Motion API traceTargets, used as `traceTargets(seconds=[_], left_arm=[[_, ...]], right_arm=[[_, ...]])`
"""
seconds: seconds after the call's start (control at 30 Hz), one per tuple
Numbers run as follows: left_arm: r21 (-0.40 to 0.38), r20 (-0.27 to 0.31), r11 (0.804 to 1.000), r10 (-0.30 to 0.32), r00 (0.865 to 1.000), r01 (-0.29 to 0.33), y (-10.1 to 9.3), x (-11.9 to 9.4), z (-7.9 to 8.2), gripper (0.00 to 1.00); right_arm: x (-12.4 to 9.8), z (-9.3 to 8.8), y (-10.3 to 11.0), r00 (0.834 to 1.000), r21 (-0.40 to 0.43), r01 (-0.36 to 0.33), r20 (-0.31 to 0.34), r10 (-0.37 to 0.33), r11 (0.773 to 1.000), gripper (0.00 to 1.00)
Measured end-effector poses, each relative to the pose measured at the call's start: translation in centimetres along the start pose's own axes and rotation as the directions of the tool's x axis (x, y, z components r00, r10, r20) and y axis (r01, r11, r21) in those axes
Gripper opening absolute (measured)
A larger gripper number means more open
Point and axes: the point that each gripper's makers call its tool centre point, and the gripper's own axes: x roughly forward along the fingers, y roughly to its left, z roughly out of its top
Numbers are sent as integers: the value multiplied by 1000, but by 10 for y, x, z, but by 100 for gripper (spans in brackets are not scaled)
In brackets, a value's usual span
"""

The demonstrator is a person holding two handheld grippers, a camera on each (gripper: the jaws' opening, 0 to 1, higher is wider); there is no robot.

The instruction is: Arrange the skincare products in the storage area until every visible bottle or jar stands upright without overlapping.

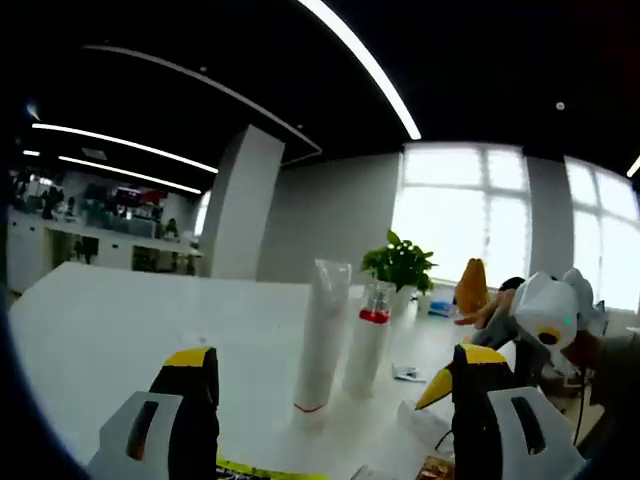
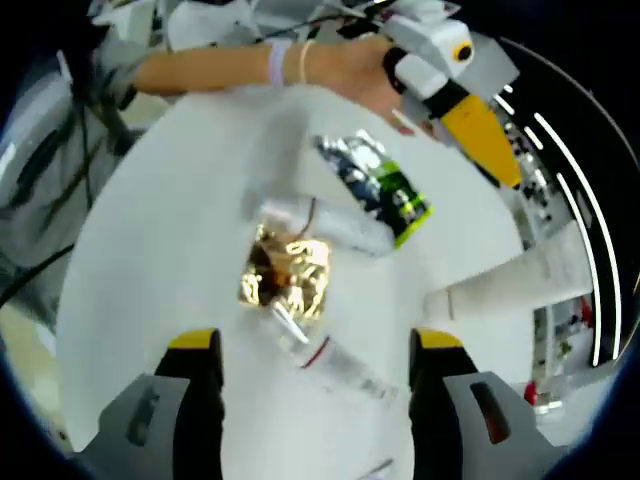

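In the left gripper view, the left tool [image 1: 325, 385] is wide open and holds nothing. Right in front of it, between its two jaws, a tall white tube [image 1: 320, 340] stands on the white desk [image 1: 110, 320], long way up, with its cap end down on the desk and its flat end on top. Just behind the tube, and almost touching it, a clear bottle with a red band [image 1: 367, 345] stands upright too. Farther back is a green plant [image 1: 400, 262] in a pot. The right tool [image 1: 545, 315] shows off to the right side. In the right gripper view, the right tool [image 2: 315, 365] is also wide open and empty, and it looks down at the desk [image 2: 170, 250]. Between its jaws and just ahead lies a small clear tube with a red band [image 2: 335, 365], flat on its side and pointing slantwise. Ahead of that lies a shiny gold packet [image 2: 285, 275]. Past it a silver and green tube [image 2: 375, 190] lies on its side, long way slanting. The white tube [image 2: 510, 280] sticks out to the right. A hand [image 2: 365, 70] holds the left tool [image 2: 460, 85] at the far side.
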Motion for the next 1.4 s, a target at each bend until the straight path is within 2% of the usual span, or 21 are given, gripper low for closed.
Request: traceTargets(seconds=[0.03,0.07,0.1,0.13,0.17,0.2,0.27,0.43,0.5,0.63,0.73,0.8,0.87,0.93,1.0,1.1,1.27,1.37,1.4], left_arm=[[-1,2,1000,0,1000,0,0,0,0,100],[-2,2,1000,1,1000,-1,1,0,1,99],[-2,0,1000,1,1000,-1,1,0,1,99],[-2,0,1000,1,1000,-1,1,1,1,99],[-3,-1,1000,1,1000,-1,1,1,1,99],[-3,0,1000,1,1000,-1,2,1,2,99],[-4,0,1000,0,1000,0,3,2,2,99],[-10,4,1000,0,1000,0,-1,1,1,99],[-15,6,1000,-1,1000,1,-1,1,0,98],[-16,2,1000,1,1000,-1,0,3,-2,97],[-9,-2,1000,1,1000,-1,-3,3,-4,97],[-5,-4,1000,0,1000,0,-4,3,-5,97],[-2,-2,1000,1,1000,-1,-4,3,-3,97],[1,0,1000,-1,1000,1,-4,3,-3,97],[1,2,1000,-2,1000,2,-3,4,-2,97],[0,2,1000,-4,1000,4,-3,5,-2,97],[-1,-1,1000,-4,1000,4,-3,5,-3,97],[-2,-4,1000,-4,1000,4,-3,6,-5,97],[-2,-4,1000,-3,1000,3,-3,6,-5,97]], right_arm=[[-2,4,-1,1000,35,-14,15,13,999,67],[1,9,-9,999,48,20,35,-22,999,66],[5,8,-9,999,46,14,29,-15,999,63],[7,10,3,998,79,-48,36,45,996,57],[10,8,1,999,77,-41,17,40,996,50],[10,8,5,998,121,-71,12,70,990,45],[10,8,11,994,145,-112,4,113,983,35],[13,8,17,989,146,-145,-1,147,978,34],[14,7,18,986,171,-152,-37,160,974,33],[14,2,22,969,241,-166,-141,204,956,23],[13,-7,17,952,216,-142,-236,193,966,21],[12,-7,15,957,196,-133,-229,177,972,21],[9,-4,12,964,196,-127,-208,168,972,20],[3,3,5,977,211,-105,-159,141,972,20],[-10,13,-6,992,227,-76,-83,97,971,19],[-26,23,-15,998,262,-62,3,64,963,19],[-45,27,-29,995,295,-18,101,-13,955,18],[-56,27,-36,983,349,-14,178,-51,937,18],[-61,26,-40,974,370,-14,214,-71,929,18]])
